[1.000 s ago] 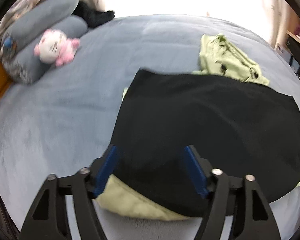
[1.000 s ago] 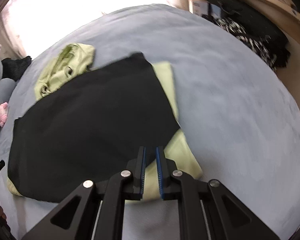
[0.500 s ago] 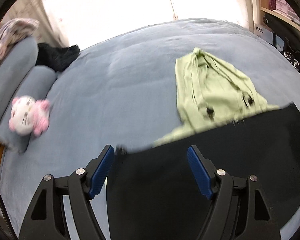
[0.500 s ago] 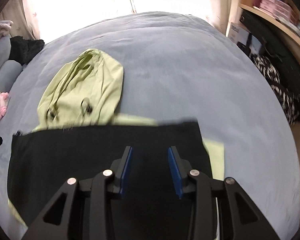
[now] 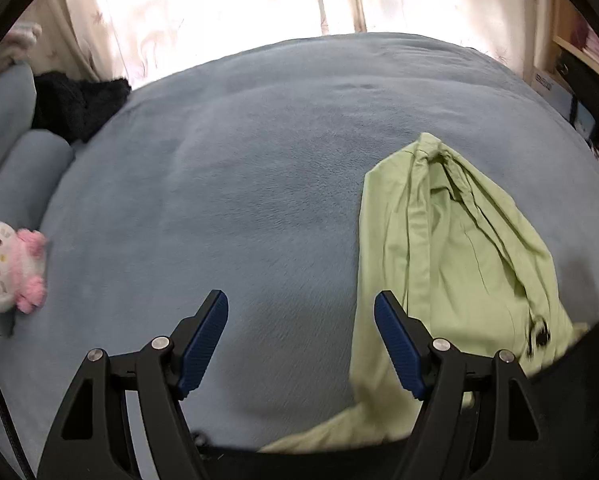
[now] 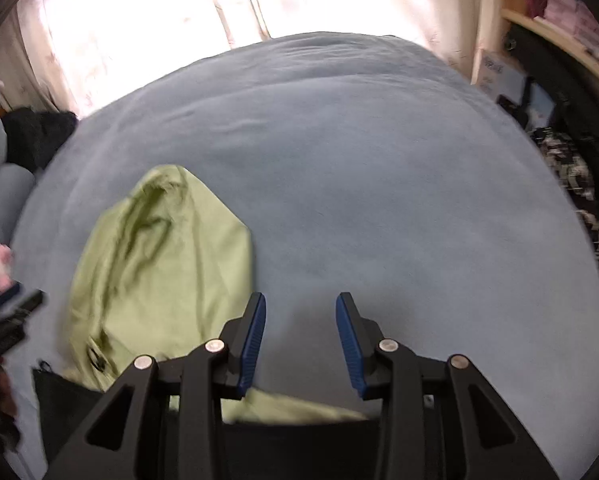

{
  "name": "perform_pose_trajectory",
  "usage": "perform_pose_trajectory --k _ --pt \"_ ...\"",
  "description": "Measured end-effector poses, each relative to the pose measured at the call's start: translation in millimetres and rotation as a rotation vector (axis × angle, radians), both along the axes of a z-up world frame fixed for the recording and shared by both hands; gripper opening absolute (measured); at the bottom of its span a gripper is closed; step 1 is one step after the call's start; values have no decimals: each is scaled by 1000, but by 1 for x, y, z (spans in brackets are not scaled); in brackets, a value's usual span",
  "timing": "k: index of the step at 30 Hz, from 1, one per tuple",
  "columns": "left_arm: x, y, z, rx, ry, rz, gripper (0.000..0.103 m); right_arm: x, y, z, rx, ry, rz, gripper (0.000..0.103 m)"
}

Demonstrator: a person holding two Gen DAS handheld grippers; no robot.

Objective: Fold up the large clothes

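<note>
A crumpled light-green garment (image 5: 451, 248) lies on the blue-grey bed (image 5: 239, 184), right of my left gripper (image 5: 299, 296). That gripper is wide open over bare bedding. In the right wrist view the green garment (image 6: 159, 248) spreads to the left of my right gripper (image 6: 300, 298), whose jaws are partly open with nothing between them. A flat black garment (image 6: 299, 440) lies under the gripper bodies at the bottom edge and covers the near end of the green one. Its corner also shows as the black garment (image 5: 571, 380) at lower right in the left wrist view.
Grey pillows (image 5: 19, 168), a pink and white plush toy (image 5: 7, 268) and a black fluffy heap (image 5: 75, 108) sit at the bed's left end. Bright curtains (image 6: 159, 20) hang behind. Wooden shelves (image 6: 559, 40) and a black-and-white patterned cloth (image 6: 571, 172) stand at the right.
Both grippers have swept away from the black garment toward the far side of the bed, so it now sits at the bottom edge. The right gripper's jaws went from shut to partly open.
</note>
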State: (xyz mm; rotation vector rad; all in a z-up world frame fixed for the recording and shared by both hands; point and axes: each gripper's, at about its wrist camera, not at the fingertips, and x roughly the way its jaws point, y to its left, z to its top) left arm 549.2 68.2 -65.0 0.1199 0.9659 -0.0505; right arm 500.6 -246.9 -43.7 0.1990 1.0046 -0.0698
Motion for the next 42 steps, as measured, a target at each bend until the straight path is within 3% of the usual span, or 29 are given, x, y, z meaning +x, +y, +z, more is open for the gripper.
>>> perform_pose_trajectory --k 6,9,13,19,22,25,27,30,32,37,42 --pt "40 -8 -35 -94 71 11 74 52 14 -29 142 6 31 37" --pt "56 -14 -50 -110 90 14 74 71 20 -46 152 31 44 37" --pt "68 -21 -68 -68 103 0 74 88 27 -68 186 85 100 37" --pt "79 -16 -85 -85 112 9 71 92 43 -86 131 112 185 37" --pt "79 -13 -88 -129 108 -4 61 91 44 -89 115 111 209 37" --pt "79 -15 -90 -175 108 -48 34 93 45 -90 112 118 221 38" --pt "78 -20 -90 -206 124 -90 4 102 48 -93 109 131 219 39" --pt "75 -28 -87 -170 111 -100 2 106 48 -94 88 111 183 36" --pt "71 -26 -82 -174 94 -88 1 105 49 -91 65 97 157 8" --pt "56 -5 -59 -193 55 -36 1 81 48 -60 41 -10 142 3" --pt "16 16 -14 -223 2 -53 0 25 50 -2 38 -149 185 3"
